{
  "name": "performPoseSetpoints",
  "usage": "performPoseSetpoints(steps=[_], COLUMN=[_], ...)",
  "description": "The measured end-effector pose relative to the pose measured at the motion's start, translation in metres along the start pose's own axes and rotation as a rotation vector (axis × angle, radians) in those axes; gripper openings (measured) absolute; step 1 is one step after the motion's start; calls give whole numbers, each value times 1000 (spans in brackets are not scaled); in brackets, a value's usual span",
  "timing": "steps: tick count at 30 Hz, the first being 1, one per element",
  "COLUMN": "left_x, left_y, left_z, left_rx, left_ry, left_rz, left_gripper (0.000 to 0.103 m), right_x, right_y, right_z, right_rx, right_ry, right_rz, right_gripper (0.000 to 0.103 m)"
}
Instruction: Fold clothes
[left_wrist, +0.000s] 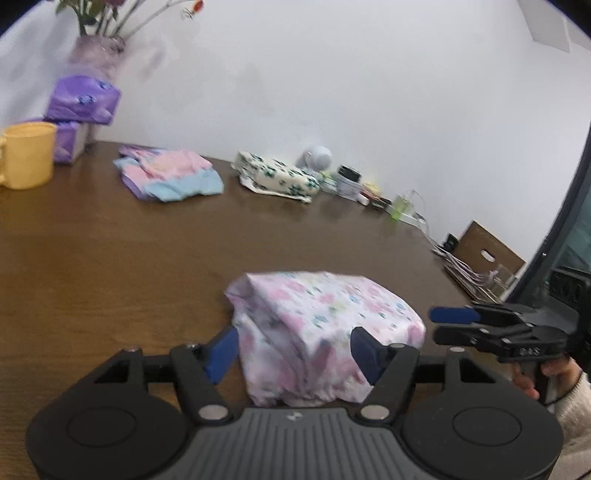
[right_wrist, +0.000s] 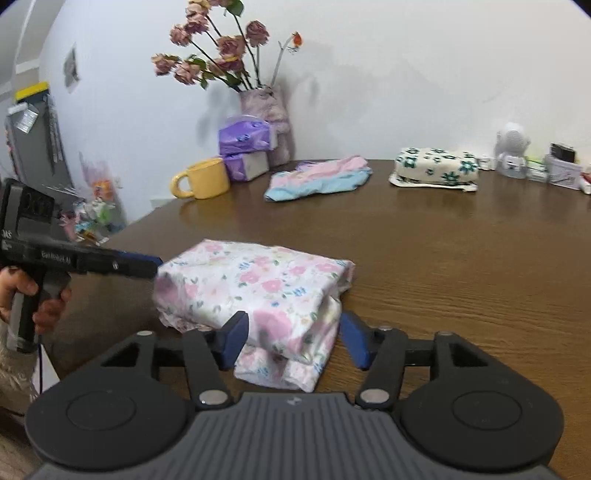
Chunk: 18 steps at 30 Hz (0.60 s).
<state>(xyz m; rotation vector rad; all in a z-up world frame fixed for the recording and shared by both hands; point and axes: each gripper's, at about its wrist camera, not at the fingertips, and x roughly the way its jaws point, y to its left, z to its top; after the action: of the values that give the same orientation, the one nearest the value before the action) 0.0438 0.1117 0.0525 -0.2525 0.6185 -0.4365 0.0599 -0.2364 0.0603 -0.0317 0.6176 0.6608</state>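
Note:
A folded white garment with pink flowers (left_wrist: 325, 306) (right_wrist: 251, 280) lies in a thick bundle on the brown table (left_wrist: 110, 258) (right_wrist: 461, 277), near its front edge. My left gripper (left_wrist: 293, 350) is open, its blue pads wide apart on either side of the bundle's near end. From the other side, my right gripper (right_wrist: 293, 341) is open too and straddles a corner of the same bundle. In the left wrist view the right gripper (left_wrist: 448, 324) shows side-on at the right. In the right wrist view the left gripper (right_wrist: 153, 264) reaches the bundle's left edge.
Folded pink and blue clothes (left_wrist: 170, 175) (right_wrist: 317, 179) lie at the back. A yellow mug (left_wrist: 27, 155) (right_wrist: 205, 179), purple tissue packs (left_wrist: 83, 98) (right_wrist: 245, 136) and a flower vase (right_wrist: 266, 107) stand at the back left. A floral pouch (left_wrist: 277, 175) (right_wrist: 434, 168) and small jars line the wall.

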Motion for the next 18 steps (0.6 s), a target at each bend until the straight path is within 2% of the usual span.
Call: performPoseSetpoints(steps=[2, 4, 10, 14, 18], left_x=[0, 2, 21, 36, 59], left_y=[2, 0, -28, -62, -100], left_z=[0, -4, -15, -19, -22], left_rx=[22, 55, 182, 256, 307], left_ry=[14, 47, 90, 101, 106], left_rz=[14, -31, -117, -185, -238], left_gripper=[56, 51, 46, 40, 40], right_x=[-1, -1, -4, -12, -22], right_y=[1, 1, -9, -17, -34], right_z=[-5, -10, -13, -14, -19], right_rx=[0, 0, 53, 60, 97], right_ry=[18, 37, 22, -3, -26], right_rz=[-20, -40, -81, -126, -190], right_gripper=[56, 56, 57, 57, 57])
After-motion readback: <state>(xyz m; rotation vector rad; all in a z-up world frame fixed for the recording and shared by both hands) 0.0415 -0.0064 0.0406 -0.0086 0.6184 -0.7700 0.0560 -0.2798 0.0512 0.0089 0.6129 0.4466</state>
